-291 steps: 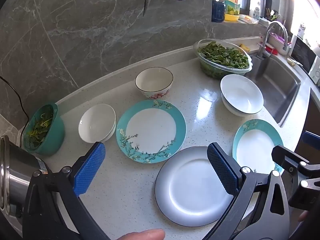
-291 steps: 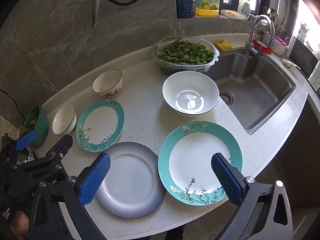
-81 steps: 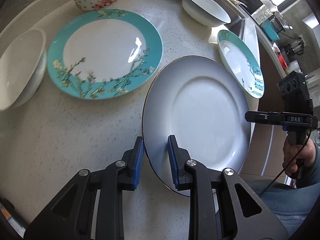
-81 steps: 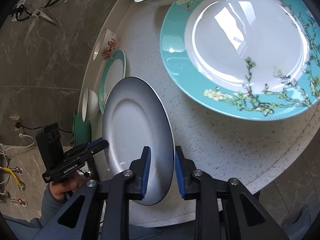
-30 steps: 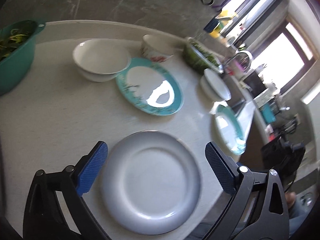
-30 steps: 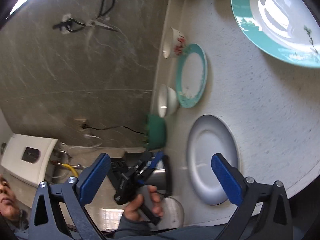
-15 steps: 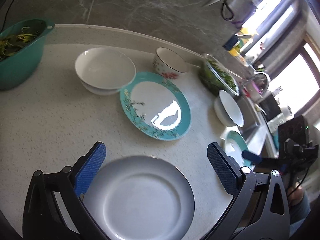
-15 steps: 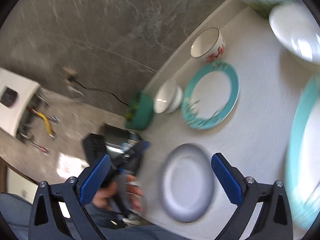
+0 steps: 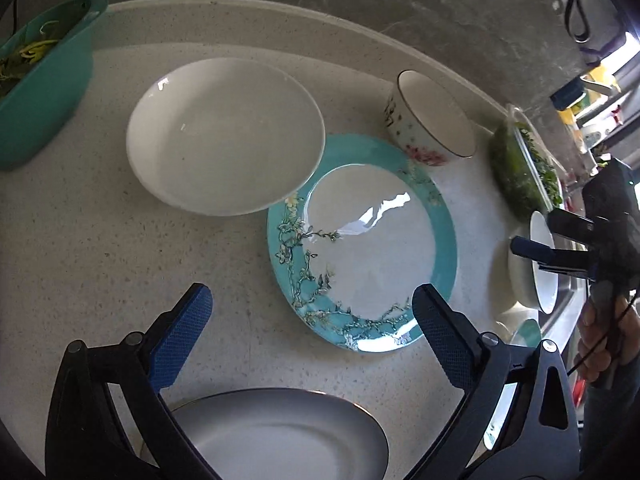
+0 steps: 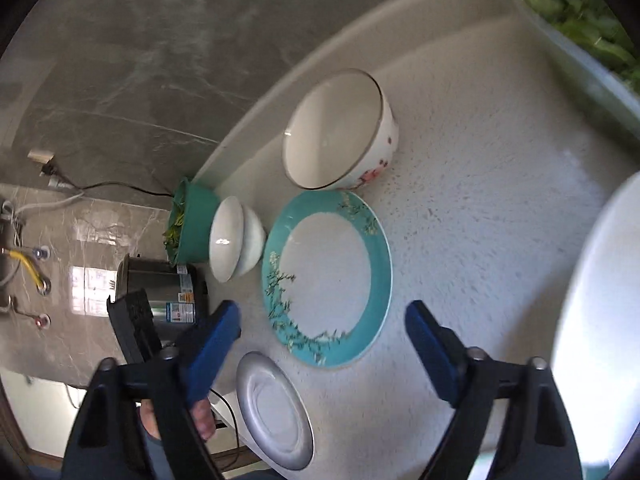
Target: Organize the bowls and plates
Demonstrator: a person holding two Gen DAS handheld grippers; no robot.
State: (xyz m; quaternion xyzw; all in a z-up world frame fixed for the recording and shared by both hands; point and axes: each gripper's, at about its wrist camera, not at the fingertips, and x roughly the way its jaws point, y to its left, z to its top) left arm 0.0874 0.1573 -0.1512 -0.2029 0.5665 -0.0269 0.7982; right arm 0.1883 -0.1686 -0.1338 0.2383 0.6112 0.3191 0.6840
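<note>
- The teal floral plate [image 9: 362, 246] sits mid-counter, its rim tucked just under the white bowl [image 9: 224, 134], with the pink-flower bowl [image 9: 430, 120] just behind it.
- Left gripper [image 9: 308, 320] hangs wide open and empty above the plate's near edge; right gripper [image 10: 320, 330] is spread open too, holding nothing.
- I'd take the near rim, well clear of the white bowl, then lift flat.
- The grey plate [image 9: 276, 436] lies close to the counter edge, so there's little slack there; the bare counter [image 9: 80, 264] to the left looks roomiest.
</note>
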